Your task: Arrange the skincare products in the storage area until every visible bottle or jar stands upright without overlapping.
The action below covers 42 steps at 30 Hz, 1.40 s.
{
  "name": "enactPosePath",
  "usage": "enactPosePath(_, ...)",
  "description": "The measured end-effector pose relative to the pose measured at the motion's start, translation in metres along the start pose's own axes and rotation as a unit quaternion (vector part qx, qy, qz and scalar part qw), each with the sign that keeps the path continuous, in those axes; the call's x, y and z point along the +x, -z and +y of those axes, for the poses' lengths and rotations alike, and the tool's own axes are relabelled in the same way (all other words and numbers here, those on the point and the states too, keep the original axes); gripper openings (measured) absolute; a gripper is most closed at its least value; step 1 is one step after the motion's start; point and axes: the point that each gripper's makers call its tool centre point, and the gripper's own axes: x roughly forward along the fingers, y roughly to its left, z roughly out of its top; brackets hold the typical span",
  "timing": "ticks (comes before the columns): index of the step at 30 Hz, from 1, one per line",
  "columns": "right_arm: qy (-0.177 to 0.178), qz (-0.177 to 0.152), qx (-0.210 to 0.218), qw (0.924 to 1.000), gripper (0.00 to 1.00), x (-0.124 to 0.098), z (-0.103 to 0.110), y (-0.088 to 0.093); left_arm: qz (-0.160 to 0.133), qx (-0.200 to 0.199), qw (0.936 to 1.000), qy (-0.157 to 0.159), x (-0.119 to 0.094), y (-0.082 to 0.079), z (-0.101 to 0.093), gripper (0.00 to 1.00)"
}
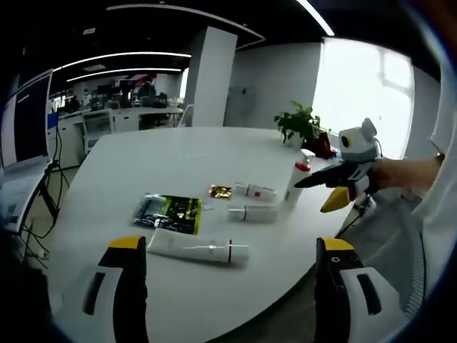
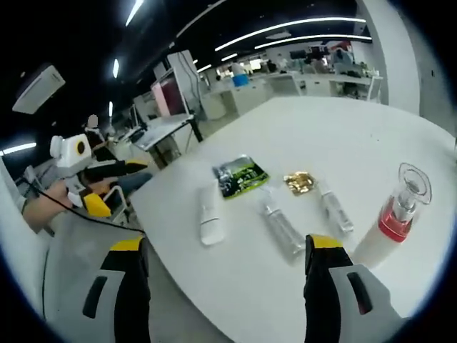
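Note:
On the round white table several skincare items lie flat: a long white tube, a green-black sachet, a gold sachet and two small tubes. One bottle with a red band stands upright. My left gripper is open, off the near table edge, in front of the long tube. My right gripper, held in a hand, hovers beside the upright bottle. In the right gripper view that gripper is open above the table edge, near the clear tube and bottle.
A potted plant stands at the table's far edge. A white column and office desks lie behind. A monitor and cables are to the left. The left gripper and the hand holding it are off the table edge.

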Motion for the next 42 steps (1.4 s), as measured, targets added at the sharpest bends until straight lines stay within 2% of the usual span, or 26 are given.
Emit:
enactPosePath(11, -0.017, 0.02, -0.01, 0.9996, 0.89, 0.024, 0.004, -0.005, -0.007, -0.008, 0.9999, -0.001, -0.001, -0.003, 0.001, 0.92)
enactPosePath(16, -0.025, 0.031, -0.015, 0.9991, 0.87, 0.038, 0.008, -0.006, -0.007, 0.006, 0.9999, -0.01, 0.0, -0.003, 0.002, 0.91)
enactPosePath(19, -0.037, 0.048, -0.026, 0.9978, 0.86, 0.047, 0.015, -0.004, -0.007, 0.003, 0.9999, -0.01, 0.0, -0.003, 0.003, 0.91)
enactPosePath(28, -0.061, 0.069, -0.045, 0.9948, 0.86, 0.078, 0.027, -0.012, -0.016, -0.009, 0.9997, -0.018, -0.003, -0.005, 0.006, 0.91)
enactPosePath(42, -0.078, 0.104, -0.064, 0.9894, 0.8, 0.106, 0.035, -0.011, -0.016, -0.01, 0.9997, -0.016, -0.003, -0.005, 0.006, 0.9)
